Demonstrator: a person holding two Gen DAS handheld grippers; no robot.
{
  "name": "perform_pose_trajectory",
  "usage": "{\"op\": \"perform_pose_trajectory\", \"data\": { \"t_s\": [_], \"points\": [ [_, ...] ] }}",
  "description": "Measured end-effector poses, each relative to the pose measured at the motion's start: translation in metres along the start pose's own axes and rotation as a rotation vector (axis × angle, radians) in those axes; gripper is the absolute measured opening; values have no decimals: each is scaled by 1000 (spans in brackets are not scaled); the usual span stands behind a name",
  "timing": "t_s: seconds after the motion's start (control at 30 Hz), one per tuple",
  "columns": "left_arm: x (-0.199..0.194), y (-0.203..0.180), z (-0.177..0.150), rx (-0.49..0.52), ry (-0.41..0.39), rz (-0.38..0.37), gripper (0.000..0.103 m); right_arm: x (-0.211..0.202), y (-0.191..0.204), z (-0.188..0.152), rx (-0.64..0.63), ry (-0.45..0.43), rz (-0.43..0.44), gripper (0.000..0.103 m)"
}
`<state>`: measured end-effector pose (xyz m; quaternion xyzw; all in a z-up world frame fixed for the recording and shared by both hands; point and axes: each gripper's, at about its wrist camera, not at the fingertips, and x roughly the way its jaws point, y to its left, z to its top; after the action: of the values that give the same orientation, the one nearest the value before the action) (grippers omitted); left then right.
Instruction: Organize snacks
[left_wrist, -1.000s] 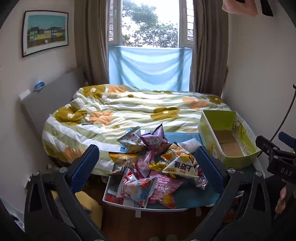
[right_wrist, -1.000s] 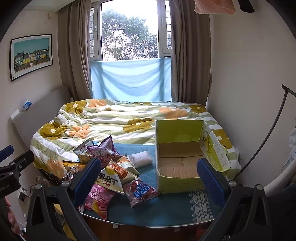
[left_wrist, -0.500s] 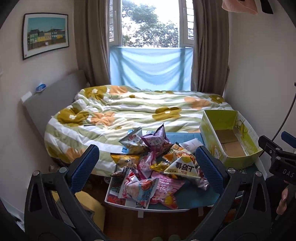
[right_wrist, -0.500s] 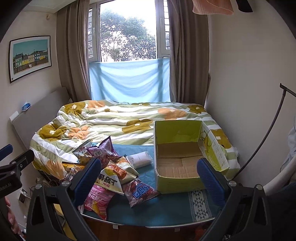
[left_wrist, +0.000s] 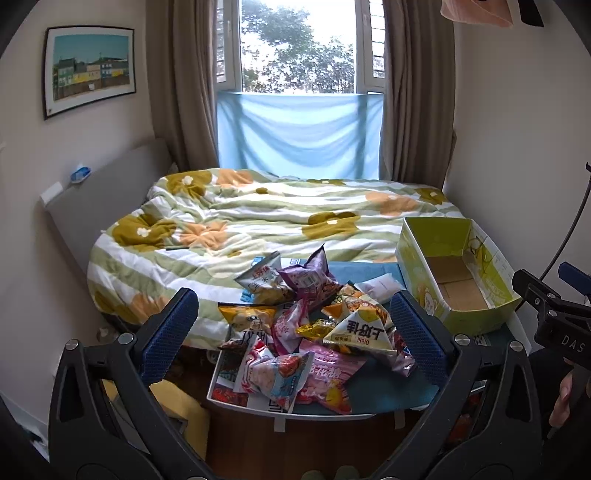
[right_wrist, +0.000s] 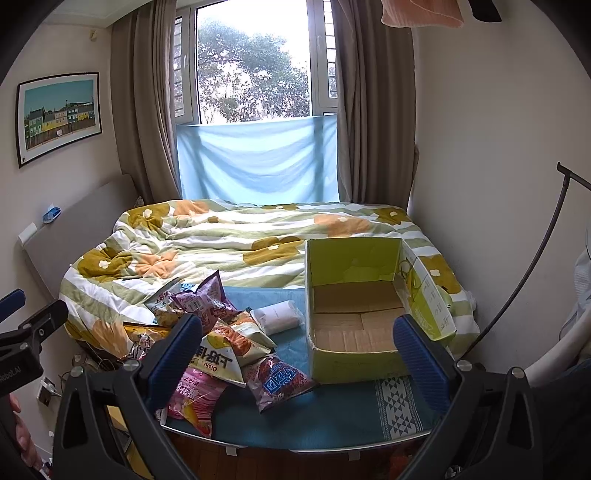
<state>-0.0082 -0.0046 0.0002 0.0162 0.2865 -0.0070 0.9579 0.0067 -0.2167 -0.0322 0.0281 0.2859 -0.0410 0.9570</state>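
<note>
A heap of snack bags (left_wrist: 306, 332) lies on the left part of a small table covered with a teal cloth (right_wrist: 332, 410), at the foot of a bed with a flowered quilt (left_wrist: 266, 218). Just to the right of the heap on the same table stands an open yellow-green cardboard box (right_wrist: 354, 306), which has nothing in it. The left gripper (left_wrist: 293, 332) hangs above and in front of the heap with its blue-padded jaws spread wide and nothing between them. The right gripper (right_wrist: 299, 350) is also wide open and holds nothing, facing the gap between the heap and the box. The bags look light, puffed with air and crinkly, with slick foil skins, so they would likely slip or crush their contents if squeezed across the middle. A flat sealed edge or corner, such as the top seam of the purple bag (right_wrist: 207, 299) sticking up at the back, seems the safest place to pinch.
</note>
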Motion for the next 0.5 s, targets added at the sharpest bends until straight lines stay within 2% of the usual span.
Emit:
{"op": "perform_pose_trajectory", "data": {
  "t_s": [0.5],
  "points": [
    [1,-3,0,2,5,-2,103,1,-2,0,1,0,1,103]
  ]
}}
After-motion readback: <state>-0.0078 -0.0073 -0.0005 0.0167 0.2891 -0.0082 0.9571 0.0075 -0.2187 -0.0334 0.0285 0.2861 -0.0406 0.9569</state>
